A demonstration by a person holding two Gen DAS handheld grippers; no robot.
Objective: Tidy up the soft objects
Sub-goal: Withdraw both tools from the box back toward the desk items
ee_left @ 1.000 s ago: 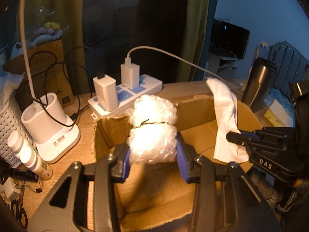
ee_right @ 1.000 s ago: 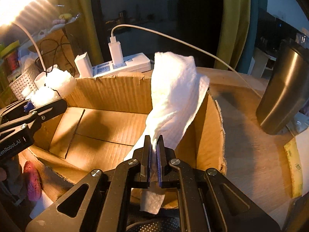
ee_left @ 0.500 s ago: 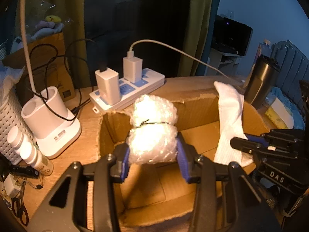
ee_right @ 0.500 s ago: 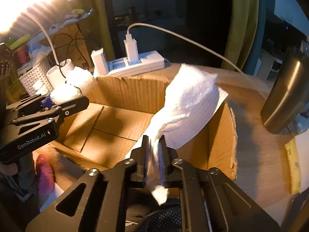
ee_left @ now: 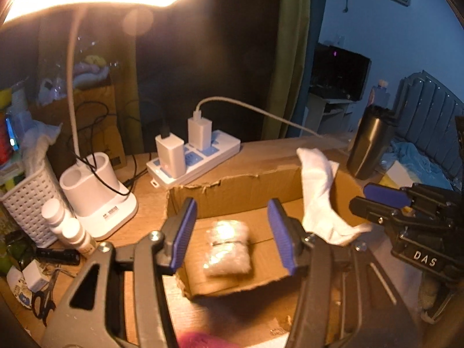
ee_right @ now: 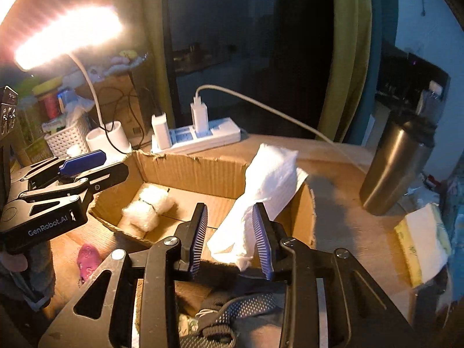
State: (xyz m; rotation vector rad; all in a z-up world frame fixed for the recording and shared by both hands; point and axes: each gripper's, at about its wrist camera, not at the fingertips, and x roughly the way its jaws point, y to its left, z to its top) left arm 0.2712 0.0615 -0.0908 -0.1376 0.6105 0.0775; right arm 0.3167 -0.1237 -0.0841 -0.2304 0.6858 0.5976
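You have one cardboard box on the bench, with one bubble-wrap bundle and one white tissue. Behind it count one power strip carrying two white chargers (one taller, one squat). Add one dark tumbler, one lattice basket, two small white-capped bottles and one pair of scissors.

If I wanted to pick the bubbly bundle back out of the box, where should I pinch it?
Probably best from above: the bubble wrap bundle lies flat on the cardboard box floor, with walls around it. Pinch across its two long sides, near the dark tie at its narrow waist, where it is squeezed thinner. The left gripper, empty with jaws opening, hangs right over it.
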